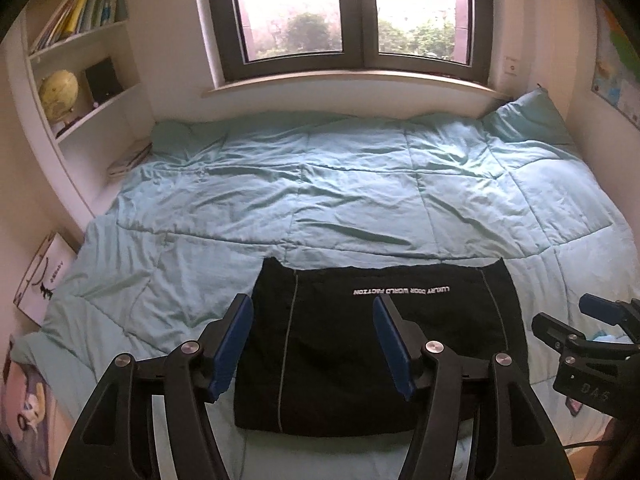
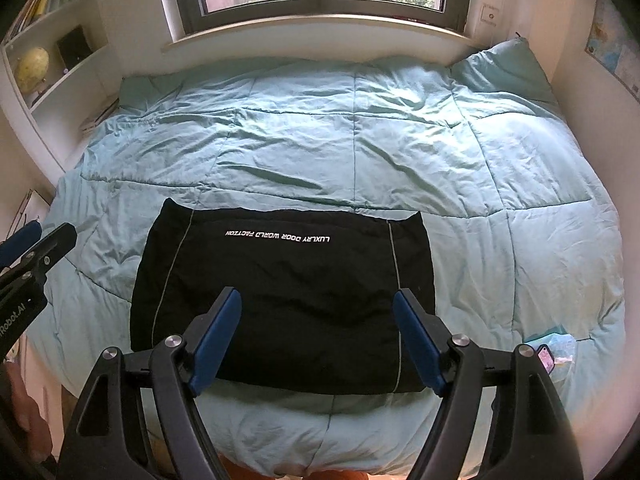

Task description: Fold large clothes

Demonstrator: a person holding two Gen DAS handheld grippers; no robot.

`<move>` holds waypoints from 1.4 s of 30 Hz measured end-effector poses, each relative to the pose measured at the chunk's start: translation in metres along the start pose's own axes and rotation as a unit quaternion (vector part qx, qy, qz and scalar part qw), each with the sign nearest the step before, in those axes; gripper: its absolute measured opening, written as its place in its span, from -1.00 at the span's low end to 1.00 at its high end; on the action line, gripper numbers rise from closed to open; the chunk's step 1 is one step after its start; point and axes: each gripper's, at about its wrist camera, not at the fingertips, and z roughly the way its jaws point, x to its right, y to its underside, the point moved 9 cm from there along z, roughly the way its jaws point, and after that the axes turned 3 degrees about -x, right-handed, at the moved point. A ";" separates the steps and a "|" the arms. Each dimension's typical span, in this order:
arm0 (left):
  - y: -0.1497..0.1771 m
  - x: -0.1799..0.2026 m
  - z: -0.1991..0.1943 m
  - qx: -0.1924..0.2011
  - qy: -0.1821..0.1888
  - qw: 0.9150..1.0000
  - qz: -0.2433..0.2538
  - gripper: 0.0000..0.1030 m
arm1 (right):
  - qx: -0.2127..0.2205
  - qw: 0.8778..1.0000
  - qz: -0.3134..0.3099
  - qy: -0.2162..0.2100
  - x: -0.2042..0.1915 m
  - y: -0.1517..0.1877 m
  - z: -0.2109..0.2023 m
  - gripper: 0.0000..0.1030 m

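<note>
Folded black fabric garment (image 2: 280, 296) with white lettering and grey piping, lying flat on the pale teal quilted bed cover (image 2: 360, 140), long axis running 9 to 3 o'clock. Left gripper (image 1: 314, 344) and right gripper (image 2: 318, 336) both hover above it, jaws spread, nothing grasped. From each gripper the garment lies toward 12 o'clock, below the fingertips; neither gripper is clearly nearer.

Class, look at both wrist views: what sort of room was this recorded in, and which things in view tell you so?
Most likely a bedroom in a home. A bed with a light blue quilt fills the room under a window, and wall shelves hold books and a globe.
</note>
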 end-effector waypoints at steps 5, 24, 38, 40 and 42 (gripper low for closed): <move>0.001 0.001 0.003 -0.002 0.003 1.000 0.001 0.24 | -0.003 1.000 -0.004 0.002 0.000 -0.001 0.004 0.56; 0.000 0.002 0.012 -0.009 -0.002 1.000 0.008 0.24 | -0.013 1.000 -0.006 0.005 0.003 0.000 0.014 0.56; 0.001 0.008 0.020 -0.018 0.008 1.000 0.013 0.24 | -0.023 1.000 -0.008 0.010 0.005 0.001 0.024 0.56; -0.001 0.006 0.021 -0.018 0.009 1.000 0.015 0.24 | -0.024 1.000 -0.007 0.011 0.005 0.000 0.025 0.56; -0.002 0.006 0.022 -0.017 0.008 1.000 0.015 0.24 | -0.026 1.000 -0.006 0.010 0.004 -0.001 0.026 0.56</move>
